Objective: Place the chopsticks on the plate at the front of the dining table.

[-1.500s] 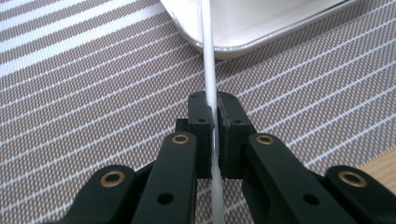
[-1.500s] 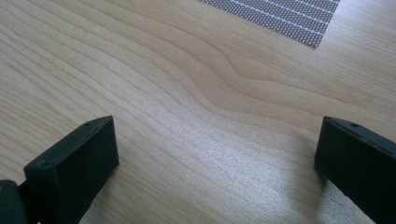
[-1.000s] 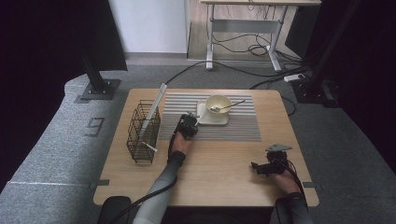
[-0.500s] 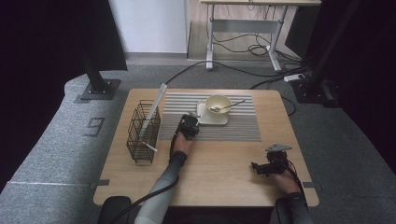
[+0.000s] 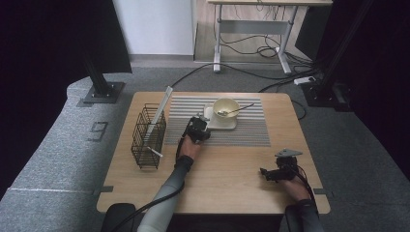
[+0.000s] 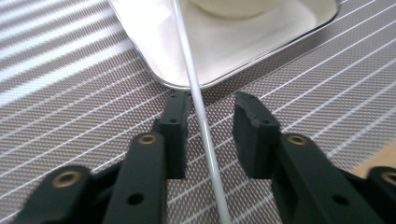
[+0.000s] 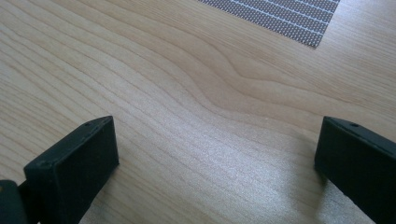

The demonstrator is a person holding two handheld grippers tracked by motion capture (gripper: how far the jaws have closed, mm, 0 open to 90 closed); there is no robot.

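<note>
My left gripper sits low over the striped grey mat, at the near corner of a white tray. Its jaws have just been opening. A thin white stick runs between them, from the tray's rim down onto the mat. It lies close to one jaw, with a clear gap to the other, so it is not clamped. A cream bowl with a spoon in it stands on the tray. My right gripper rests wide open on bare wood, with nothing between its fingers.
A black wire basket stands at the table's left. A flat white piece leans in it and a short white stick pokes out near its front. The mat covers the table's far middle. Bare wood lies between the two hands.
</note>
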